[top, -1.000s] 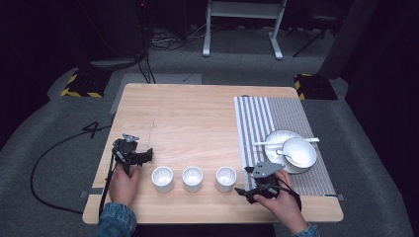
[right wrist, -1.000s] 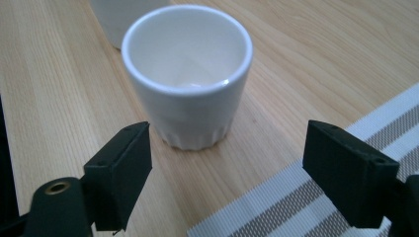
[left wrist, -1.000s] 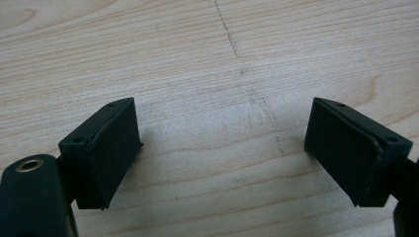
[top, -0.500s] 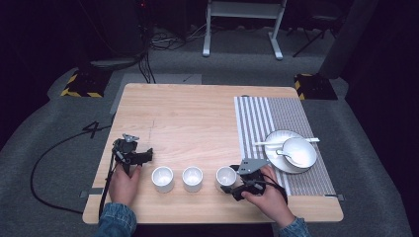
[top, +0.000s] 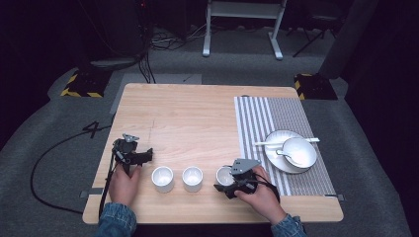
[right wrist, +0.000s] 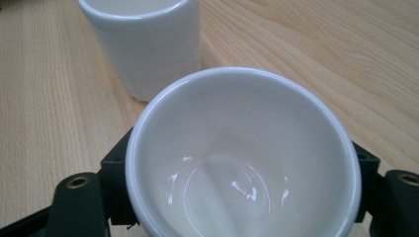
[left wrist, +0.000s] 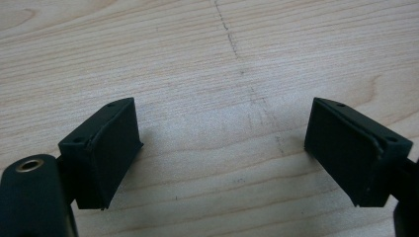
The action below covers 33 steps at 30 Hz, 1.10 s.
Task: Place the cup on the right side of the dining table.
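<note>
Left tongs (top: 143, 156) rest at the left edge of the counter (top: 197, 113), held in the left hand (top: 123, 182); their jaws stand wide apart with nothing between them, and the left gripper view shows bare wood grain with a faint pencil line (left wrist: 247, 84) under the gap (left wrist: 222, 148); just to their right a row of three white cups runs along the near side of the counter: left cup (top: 162, 178), middle cup (top: 192, 177), right cup (top: 225, 175); each stands upright, with a small space between neighbours; right tongs (top: 223, 186) sit at the right cup, held in the right hand (top: 262, 197); in the right gripper view the jaws stand on either side of that cup (right wrist: 242, 158), tight against its wall, so they have hold of it, and the middle cup (right wrist: 143, 44) stands just beyond it; whether the gripped cup stands on the wood or is raised I cannot tell; farther right a striped mat (top: 276, 118) lies on the counter, carrying a plate (top: 272, 157) with a bowl (top: 299, 150) on it, and a spoon (top: 269, 143) lies across the plate's far rim.
</note>
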{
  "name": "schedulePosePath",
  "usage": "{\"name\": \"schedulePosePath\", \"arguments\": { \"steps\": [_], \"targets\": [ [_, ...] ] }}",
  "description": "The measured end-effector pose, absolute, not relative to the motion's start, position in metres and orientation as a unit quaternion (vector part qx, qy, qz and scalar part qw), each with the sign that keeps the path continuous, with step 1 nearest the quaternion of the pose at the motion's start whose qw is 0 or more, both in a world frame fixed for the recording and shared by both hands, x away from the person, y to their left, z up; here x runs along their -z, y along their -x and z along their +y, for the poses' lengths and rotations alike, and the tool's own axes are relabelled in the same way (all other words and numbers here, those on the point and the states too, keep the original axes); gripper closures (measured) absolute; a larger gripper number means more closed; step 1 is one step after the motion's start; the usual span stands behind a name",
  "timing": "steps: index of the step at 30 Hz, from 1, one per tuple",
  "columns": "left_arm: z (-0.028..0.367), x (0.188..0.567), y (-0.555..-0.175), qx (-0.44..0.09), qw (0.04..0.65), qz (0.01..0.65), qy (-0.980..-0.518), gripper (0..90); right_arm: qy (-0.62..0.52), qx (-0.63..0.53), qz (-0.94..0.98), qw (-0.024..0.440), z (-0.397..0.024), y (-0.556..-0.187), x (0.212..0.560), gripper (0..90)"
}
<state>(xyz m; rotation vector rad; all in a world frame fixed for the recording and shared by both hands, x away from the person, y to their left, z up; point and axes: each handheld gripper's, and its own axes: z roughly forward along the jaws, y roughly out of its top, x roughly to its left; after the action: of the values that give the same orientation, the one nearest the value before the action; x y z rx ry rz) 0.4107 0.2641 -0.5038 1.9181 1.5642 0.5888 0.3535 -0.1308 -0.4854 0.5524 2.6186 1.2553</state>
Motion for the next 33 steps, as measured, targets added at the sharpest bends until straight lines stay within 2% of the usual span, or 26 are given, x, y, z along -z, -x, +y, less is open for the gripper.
{"name": "schedulePosePath", "arguments": {
  "steps": [18, 33],
  "targets": [
    [0.264, 0.504, -0.411, -0.221, 0.294, 0.589, -0.72, 14.0, -0.19, -0.437, 0.874, 0.1, -0.132, -0.352, 0.488, 26.8],
    [0.264, 0.504, -0.411, -0.221, 0.294, 0.589, -0.72, 14.0, -0.184, -0.419, 0.884, 0.099, -0.132, -0.354, 0.459, 26.8]
  ]
}}
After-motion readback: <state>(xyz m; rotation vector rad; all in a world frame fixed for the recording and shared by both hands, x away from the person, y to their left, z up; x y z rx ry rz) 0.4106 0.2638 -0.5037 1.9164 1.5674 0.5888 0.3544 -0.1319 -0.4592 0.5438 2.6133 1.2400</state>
